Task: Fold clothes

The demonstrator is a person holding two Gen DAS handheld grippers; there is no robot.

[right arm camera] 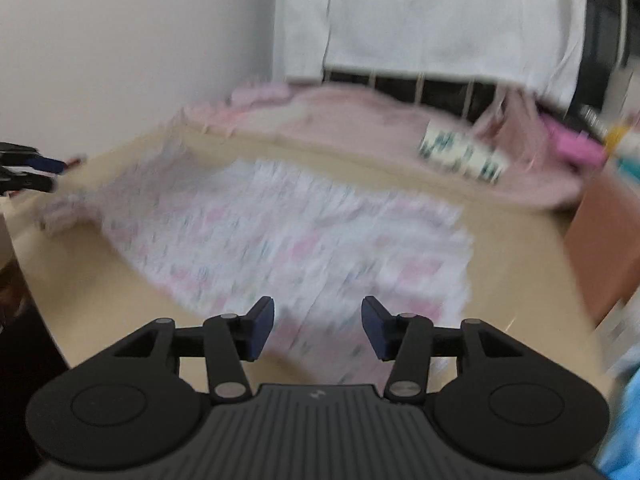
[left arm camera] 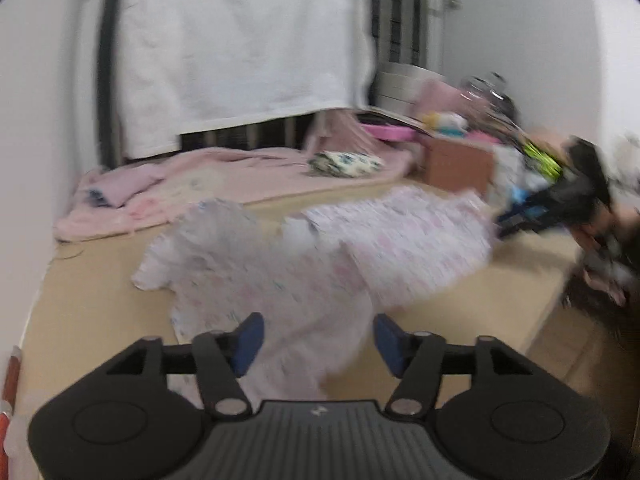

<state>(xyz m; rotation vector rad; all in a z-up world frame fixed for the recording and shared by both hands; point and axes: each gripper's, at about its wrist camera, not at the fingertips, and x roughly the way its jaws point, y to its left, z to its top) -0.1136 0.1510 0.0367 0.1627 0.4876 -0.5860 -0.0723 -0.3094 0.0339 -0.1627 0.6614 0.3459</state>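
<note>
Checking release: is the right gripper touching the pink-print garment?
Cannot tell. In the right wrist view the right gripper has open jaws with the garment showing between them, but motion blur hides whether the pads brush the cloth.

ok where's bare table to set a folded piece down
Bare tan table lies right of the printed garment, up to the brown box, and along its left edge. The back is crowded with a pink blanket.

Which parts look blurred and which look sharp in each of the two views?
Left wrist view: the tool is sharp, the garment smeared, worst at the right edge. Right wrist view: the tool is sharp, the garment and pink blanket streaked; edges bend from fisheye.
</note>
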